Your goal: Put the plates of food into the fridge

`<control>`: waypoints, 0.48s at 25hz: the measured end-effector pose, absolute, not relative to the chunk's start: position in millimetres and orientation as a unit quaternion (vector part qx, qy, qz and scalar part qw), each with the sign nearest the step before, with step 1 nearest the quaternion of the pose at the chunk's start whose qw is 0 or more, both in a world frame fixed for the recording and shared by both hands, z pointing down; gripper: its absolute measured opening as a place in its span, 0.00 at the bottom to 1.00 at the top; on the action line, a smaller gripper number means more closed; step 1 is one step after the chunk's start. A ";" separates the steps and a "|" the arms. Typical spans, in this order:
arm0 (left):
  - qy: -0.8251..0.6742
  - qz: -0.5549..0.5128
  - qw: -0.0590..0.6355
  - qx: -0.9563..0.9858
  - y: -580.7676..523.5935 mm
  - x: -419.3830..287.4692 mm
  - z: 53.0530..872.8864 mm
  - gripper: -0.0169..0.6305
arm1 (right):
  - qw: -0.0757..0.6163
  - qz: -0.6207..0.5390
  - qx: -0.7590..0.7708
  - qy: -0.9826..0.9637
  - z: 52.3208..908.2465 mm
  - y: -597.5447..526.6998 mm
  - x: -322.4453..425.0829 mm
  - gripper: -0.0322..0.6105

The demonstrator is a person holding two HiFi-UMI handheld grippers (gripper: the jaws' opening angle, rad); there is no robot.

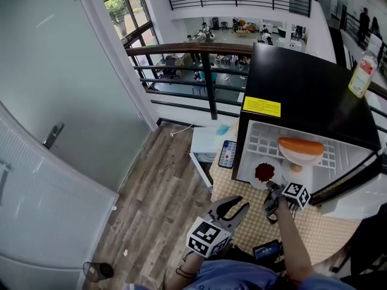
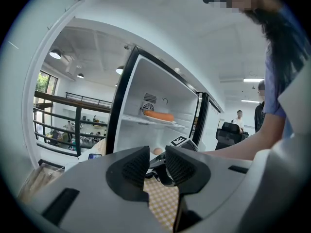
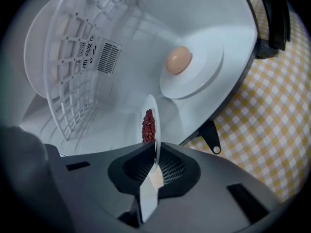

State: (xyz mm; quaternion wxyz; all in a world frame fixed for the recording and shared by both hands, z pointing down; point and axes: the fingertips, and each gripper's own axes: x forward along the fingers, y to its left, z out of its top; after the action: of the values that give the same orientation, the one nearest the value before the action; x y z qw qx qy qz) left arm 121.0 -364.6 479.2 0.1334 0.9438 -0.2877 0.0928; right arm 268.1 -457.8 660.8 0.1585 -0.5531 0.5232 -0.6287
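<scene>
On checked cloth [image 1: 257, 225] beside a railing [image 1: 181, 48], the fridge [image 1: 302, 95] stands open.

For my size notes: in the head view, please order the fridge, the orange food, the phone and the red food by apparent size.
1. fridge
2. orange food
3. phone and red food: nearly alike, so unranked.

No text is legible. The yellow label [image 1: 262, 107] on the black fridge [image 1: 308, 83] top bears print too small to read; the bottle [image 1: 363, 74] label likewise.
</scene>
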 end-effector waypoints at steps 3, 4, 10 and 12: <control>-0.290 0.091 0.132 0.944 -367.8 120.2 477.8 0.20 | 0.134 -0.607 -0.567 0.540 660.8 -468.0 266.9 0.09; -0.290 0.090 0.132 0.944 -368.9 119.8 477.4 0.20 | 0.126 -0.601 -0.570 0.545 660.6 -471.4 265.9 0.09; -0.293 0.086 0.128 0.944 -373.6 117.8 474.5 0.20 | 0.069 -0.553 -0.605 0.569 659.7 -488.8 267.8 0.12; -0.293 0.085 0.126 0.944 -373.9 116.5 473.4 0.20 | 0.039 -0.528 -0.616 0.583 659.1 -493.6 270.1 0.14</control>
State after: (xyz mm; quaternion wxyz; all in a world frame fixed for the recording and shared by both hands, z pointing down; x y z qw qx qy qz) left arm 116.5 -373.9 473.4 0.1259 0.9438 -0.2934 0.0853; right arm 270.1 -493.6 659.1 0.0394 -0.6164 0.5829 -0.5280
